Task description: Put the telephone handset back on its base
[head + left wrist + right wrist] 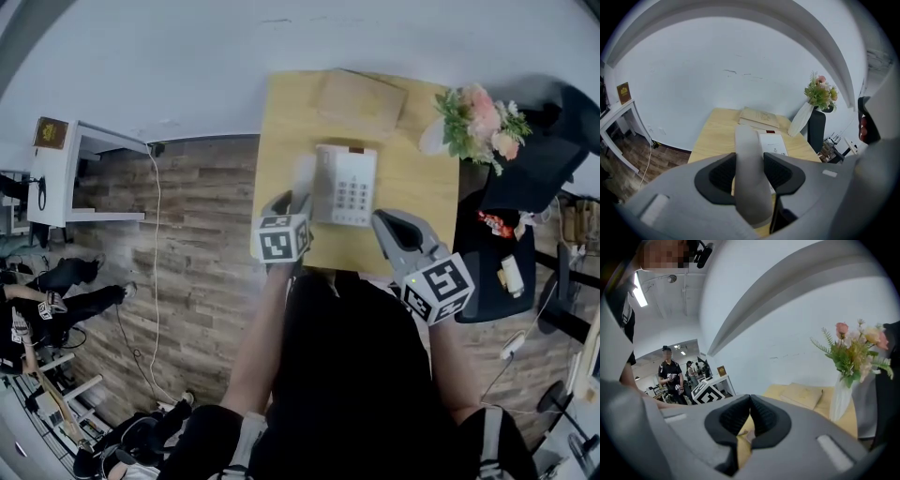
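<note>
The white telephone base (345, 185) with its keypad lies in the middle of the wooden table (281, 122). My left gripper (292, 204) is just left of the base, shut on the pale grey handset (749, 173), which stands up between its pads above the table. In the left gripper view the base (771, 145) lies just right of the handset. My right gripper (384, 223) hovers at the base's near right corner. Its pads (761, 417) meet with nothing between them.
A tan notebook (361, 98) lies at the table's far edge behind the phone. A white vase of pink flowers (480, 122) stands at the far right corner, with a black office chair (506, 253) beside the table. People (670, 376) stand off to the left.
</note>
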`<state>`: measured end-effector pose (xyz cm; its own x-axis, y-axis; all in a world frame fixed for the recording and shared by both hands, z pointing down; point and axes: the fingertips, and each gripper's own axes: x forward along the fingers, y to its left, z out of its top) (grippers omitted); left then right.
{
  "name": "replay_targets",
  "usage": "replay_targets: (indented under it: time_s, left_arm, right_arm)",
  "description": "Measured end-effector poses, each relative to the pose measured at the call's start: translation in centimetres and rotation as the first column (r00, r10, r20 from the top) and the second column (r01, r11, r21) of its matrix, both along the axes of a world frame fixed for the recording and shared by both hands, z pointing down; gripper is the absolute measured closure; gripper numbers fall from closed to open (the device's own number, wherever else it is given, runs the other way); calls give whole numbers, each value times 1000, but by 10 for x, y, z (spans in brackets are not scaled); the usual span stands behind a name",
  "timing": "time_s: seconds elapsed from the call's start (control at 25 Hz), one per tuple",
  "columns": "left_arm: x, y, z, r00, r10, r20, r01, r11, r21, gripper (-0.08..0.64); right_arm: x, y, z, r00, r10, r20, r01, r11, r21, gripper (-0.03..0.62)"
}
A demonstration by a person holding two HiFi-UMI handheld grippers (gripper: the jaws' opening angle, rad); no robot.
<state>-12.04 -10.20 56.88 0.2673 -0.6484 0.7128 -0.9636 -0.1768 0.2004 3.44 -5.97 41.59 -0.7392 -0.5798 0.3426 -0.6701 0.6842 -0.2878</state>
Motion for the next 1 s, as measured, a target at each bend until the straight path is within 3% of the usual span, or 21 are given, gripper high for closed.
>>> replay_targets:
  time_s: [1.0]
  left_arm:
    - [33,-13,28,999,27,-24,-28,999,-30,367]
  right_arm:
    - [27,10,9,998,56,-36,-57,998,-17,589]
